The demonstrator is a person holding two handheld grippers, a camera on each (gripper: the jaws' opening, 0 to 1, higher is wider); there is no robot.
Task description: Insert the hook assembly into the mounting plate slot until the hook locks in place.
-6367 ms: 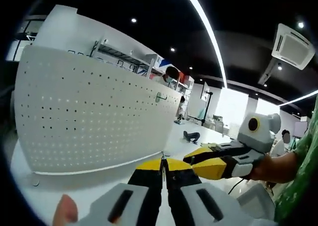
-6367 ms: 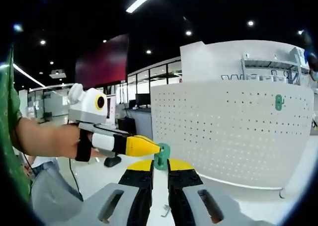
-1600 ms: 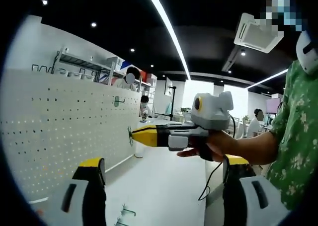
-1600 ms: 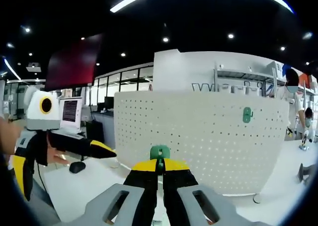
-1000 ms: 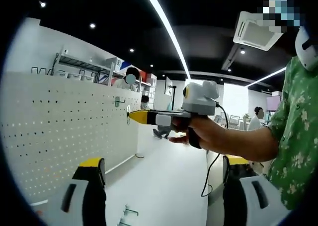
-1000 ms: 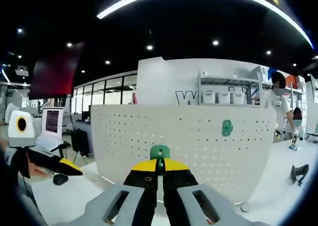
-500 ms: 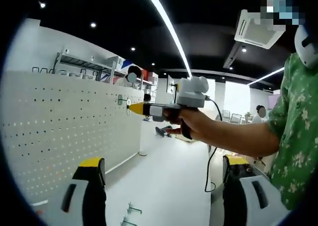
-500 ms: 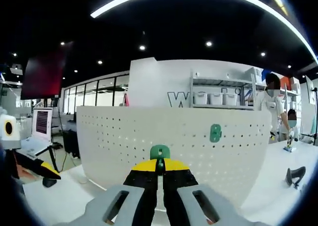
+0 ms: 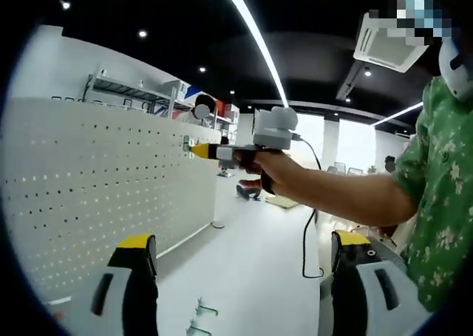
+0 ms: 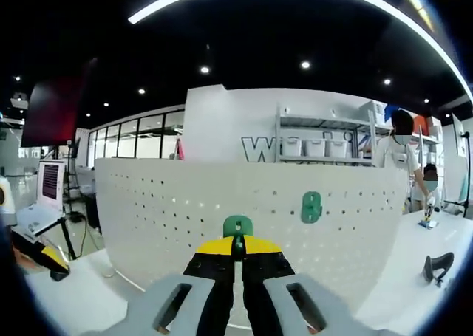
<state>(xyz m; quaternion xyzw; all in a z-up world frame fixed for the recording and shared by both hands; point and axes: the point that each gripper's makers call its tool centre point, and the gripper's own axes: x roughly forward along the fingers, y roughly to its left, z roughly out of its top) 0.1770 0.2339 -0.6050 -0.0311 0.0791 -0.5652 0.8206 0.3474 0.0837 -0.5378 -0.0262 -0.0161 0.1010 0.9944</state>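
Clearly green, the hook assembly [image 10: 238, 226] sits pinched in the right gripper [image 10: 237, 247].

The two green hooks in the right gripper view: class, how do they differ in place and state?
The green hook in the fingers is pinched by the shut right gripper, clear of the pegboard; the mounted green hook already sits on that board. The held hook shows just its rounded top, while the mounted hook shows its whole face. Both are the same green.
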